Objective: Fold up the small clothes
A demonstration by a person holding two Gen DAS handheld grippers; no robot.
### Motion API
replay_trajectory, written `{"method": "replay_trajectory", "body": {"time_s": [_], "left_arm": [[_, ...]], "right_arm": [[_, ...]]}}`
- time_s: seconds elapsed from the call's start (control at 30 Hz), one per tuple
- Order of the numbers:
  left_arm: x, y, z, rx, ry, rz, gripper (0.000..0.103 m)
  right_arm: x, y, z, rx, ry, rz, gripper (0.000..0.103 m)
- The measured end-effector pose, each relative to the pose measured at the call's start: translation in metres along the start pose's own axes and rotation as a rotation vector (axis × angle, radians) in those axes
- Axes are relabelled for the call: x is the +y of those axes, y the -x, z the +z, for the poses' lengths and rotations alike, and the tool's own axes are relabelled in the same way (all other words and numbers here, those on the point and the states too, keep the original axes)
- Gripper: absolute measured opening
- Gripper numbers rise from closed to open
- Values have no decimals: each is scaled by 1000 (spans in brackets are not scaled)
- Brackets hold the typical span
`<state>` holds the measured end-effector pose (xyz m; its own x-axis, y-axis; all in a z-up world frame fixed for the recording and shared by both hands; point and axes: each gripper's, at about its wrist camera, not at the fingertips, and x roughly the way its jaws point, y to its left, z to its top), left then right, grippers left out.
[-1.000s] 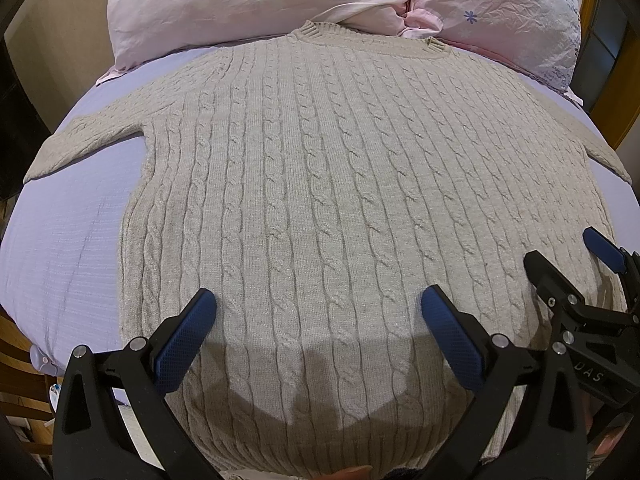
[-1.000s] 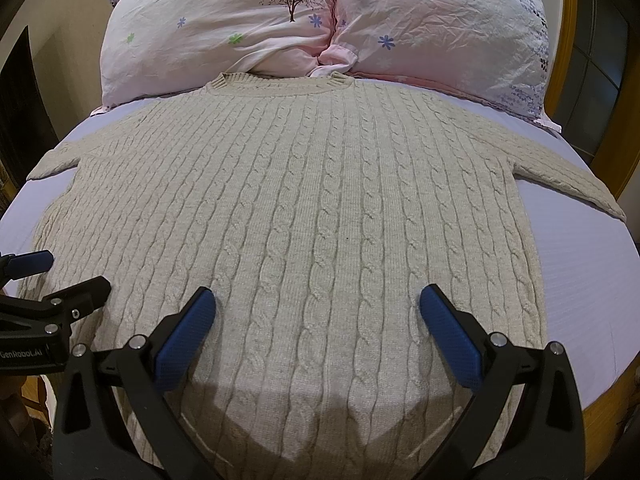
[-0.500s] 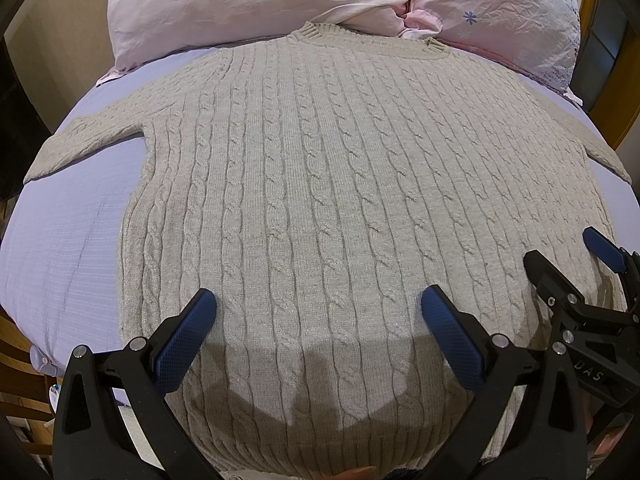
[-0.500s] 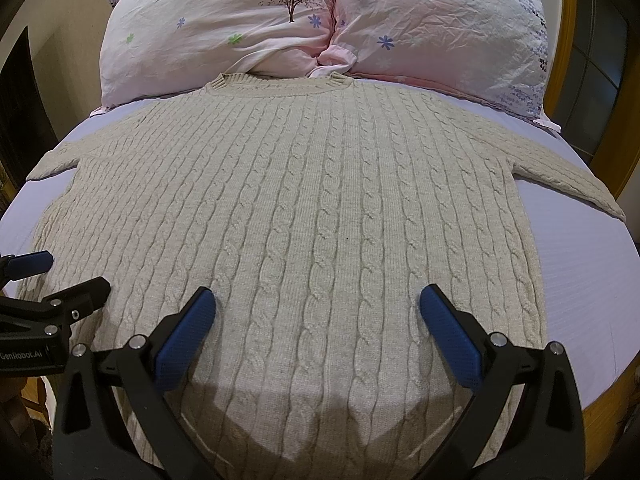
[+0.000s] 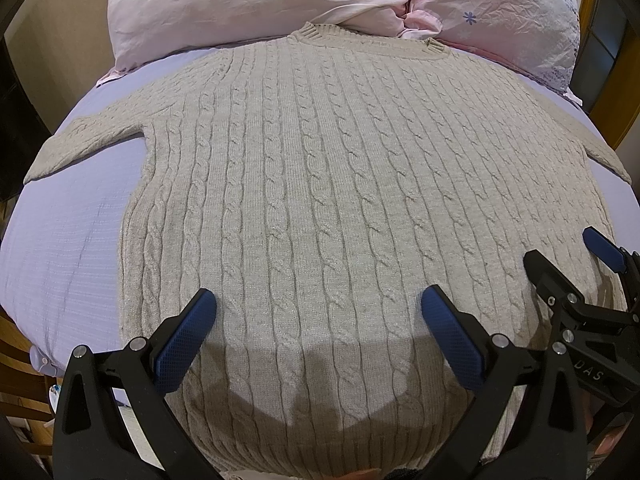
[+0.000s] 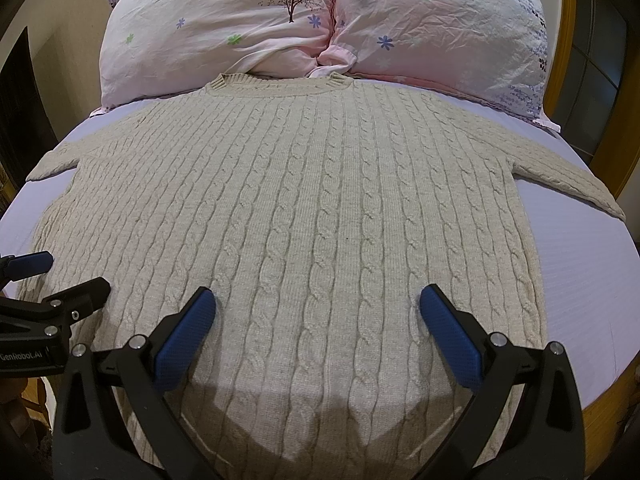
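Beige sweater (image 5: 320, 200) lies flat on the bed (image 5: 60, 248), not folded yet.
Left hand-held gripper (image 5: 316, 332) and right hand-held gripper (image 6: 316, 332) both spread apart, holding nothing, lower frame.

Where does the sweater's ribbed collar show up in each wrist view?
Left wrist: ribbed collar sits top centre, just right of middle, against the pillows.
Right wrist: ribbed collar sits upper centre, left of middle, lower in the frame.
Shared landmark: the seam between the two pink pillows, above the collar's right end.

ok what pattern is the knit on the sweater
Vertical cable-knit columns in plain beige on the sweater, clearest in the right wrist view.
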<state>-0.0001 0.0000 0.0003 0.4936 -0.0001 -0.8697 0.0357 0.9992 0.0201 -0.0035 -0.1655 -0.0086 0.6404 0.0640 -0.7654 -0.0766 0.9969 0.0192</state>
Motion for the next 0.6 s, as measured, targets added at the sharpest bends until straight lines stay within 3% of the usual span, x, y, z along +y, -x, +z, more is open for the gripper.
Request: {"method": "replay_trajectory", "body": {"time_s": [0.6], "left_arm": [[2,0,3,6,-2,0,102]], "right_arm": [[-1,-4,0,13,4,3,101]]}}
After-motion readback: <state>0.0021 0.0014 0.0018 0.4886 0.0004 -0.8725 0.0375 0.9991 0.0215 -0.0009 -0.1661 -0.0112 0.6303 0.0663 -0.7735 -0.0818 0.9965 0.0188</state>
